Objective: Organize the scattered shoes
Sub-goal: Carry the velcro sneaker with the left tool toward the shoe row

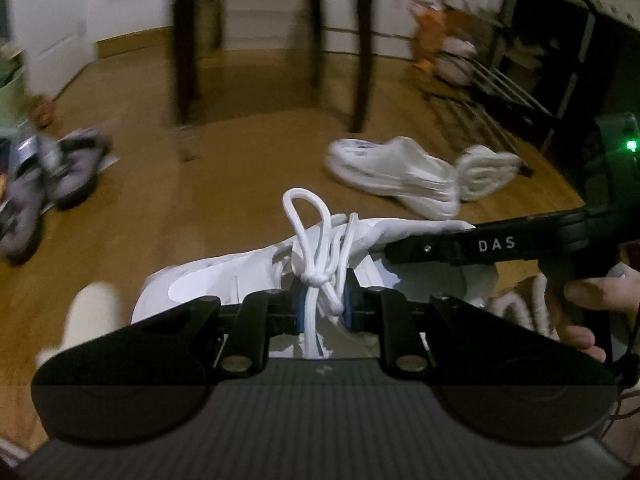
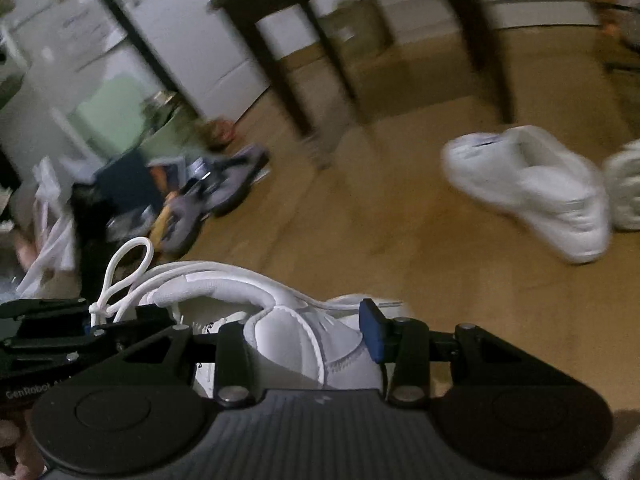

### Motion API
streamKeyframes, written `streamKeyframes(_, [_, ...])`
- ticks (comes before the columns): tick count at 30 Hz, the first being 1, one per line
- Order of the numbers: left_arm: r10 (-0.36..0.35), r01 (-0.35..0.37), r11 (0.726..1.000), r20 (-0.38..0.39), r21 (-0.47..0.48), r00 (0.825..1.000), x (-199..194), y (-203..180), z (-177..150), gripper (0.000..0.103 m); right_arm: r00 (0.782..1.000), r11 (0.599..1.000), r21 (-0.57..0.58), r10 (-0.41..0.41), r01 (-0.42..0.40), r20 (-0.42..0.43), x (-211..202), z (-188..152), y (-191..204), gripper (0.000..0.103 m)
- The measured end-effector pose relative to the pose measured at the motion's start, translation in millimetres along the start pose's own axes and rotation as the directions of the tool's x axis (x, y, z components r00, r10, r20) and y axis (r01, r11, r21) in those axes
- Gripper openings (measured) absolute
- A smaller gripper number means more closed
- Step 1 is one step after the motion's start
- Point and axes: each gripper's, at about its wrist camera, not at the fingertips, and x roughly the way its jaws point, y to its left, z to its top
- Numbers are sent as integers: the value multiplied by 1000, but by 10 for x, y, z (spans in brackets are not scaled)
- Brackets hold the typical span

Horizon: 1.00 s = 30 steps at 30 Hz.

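A white sneaker (image 1: 224, 280) hangs between both grippers above the wooden floor. My left gripper (image 1: 323, 305) is shut on its knotted white laces (image 1: 316, 240), which loop up past the blue pads. In the right wrist view, my right gripper (image 2: 304, 340) is shut on the sneaker's padded heel collar (image 2: 288, 332), with the blue pad (image 2: 370, 336) pressed on its side. The right gripper's black finger (image 1: 440, 246) reaches in from the right in the left wrist view. A second white sneaker (image 1: 396, 176) lies on its side on the floor ahead, with another white shoe (image 1: 486, 172) just right of it.
A pair of grey sandals (image 1: 60, 176) lies at the left on the floor. The legs of a dark wooden table (image 1: 188, 60) stand behind. A metal shoe rack (image 1: 492, 92) runs along the right wall. A hand (image 1: 592, 312) grips the right tool. Clutter (image 2: 120, 184) sits left.
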Motion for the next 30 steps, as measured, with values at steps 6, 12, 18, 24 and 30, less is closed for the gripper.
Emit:
streamKeyframes(6, [49, -45, 992, 22, -122, 999, -120, 1006, -386, 16, 996, 989, -146, -16, 3, -91, 517, 60, 931, 41])
streamKeyframes(12, [19, -29, 975, -47, -221, 999, 227, 1615, -567, 20, 974, 980, -196, -86, 44, -209, 1111, 55, 1353, 47])
streamKeyframes(18, [-39, 1, 963, -137, -271, 990, 346, 1651, -712, 34, 957, 996, -72, -65, 47, -284, 982, -268, 1174, 84])
streamKeyframes(24, [-20, -22, 970, -166, -243, 986, 172, 1470, -718, 63, 959, 995, 89, -8, 34, -282, 468, -522, 894, 86])
streamKeyframes(30, [17, -44, 992, -217, -119, 976, 98, 1205, -865, 80, 964, 997, 54, -41, 57, -263, 380, -662, 1019, 83])
